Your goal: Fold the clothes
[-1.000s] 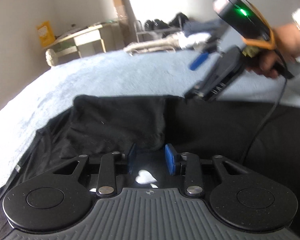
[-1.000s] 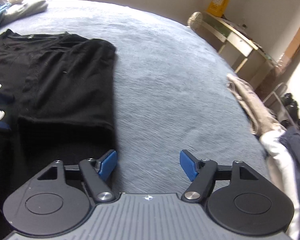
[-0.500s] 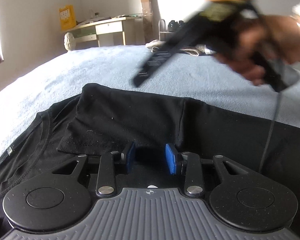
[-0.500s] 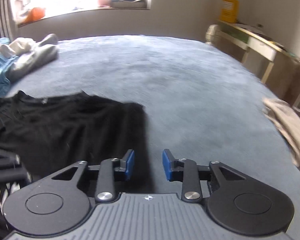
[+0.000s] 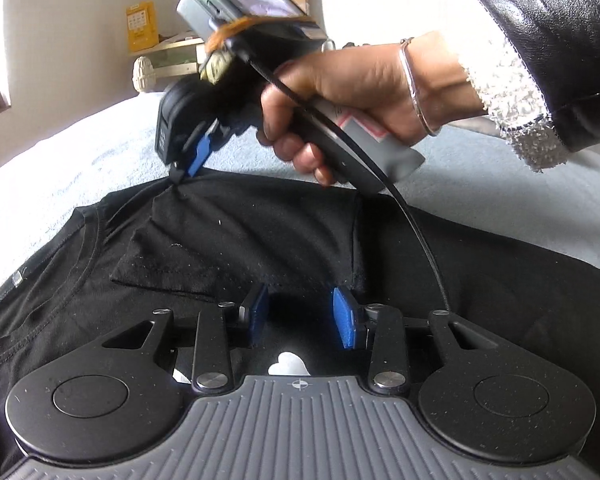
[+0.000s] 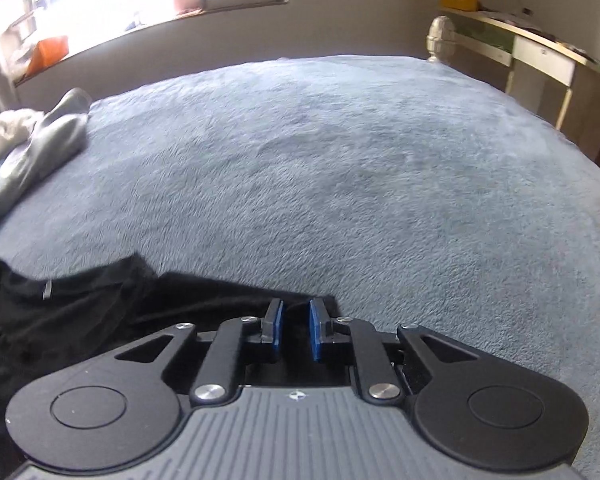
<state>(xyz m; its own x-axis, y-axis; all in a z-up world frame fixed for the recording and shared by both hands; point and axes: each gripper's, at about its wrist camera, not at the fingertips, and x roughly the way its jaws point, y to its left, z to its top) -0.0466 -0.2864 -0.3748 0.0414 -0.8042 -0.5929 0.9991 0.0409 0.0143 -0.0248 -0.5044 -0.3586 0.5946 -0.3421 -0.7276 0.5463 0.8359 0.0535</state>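
While the black T-shirt [image 5: 380, 248] is spread across the blue bedspread [image 6: 340, 160], its folded sleeve corner is seen pinched in the right gripper [image 5: 186, 170] at upper left of the left wrist view; those jaws have just been closing, with cloth between them. The left gripper [image 5: 300, 316] is held partly open over the sleeve hem, nothing gripped. The shirt's length runs left to right across the frame, so the right gripper is judged better placed.

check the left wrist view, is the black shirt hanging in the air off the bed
No, the black shirt lies spread on the blue blanket.
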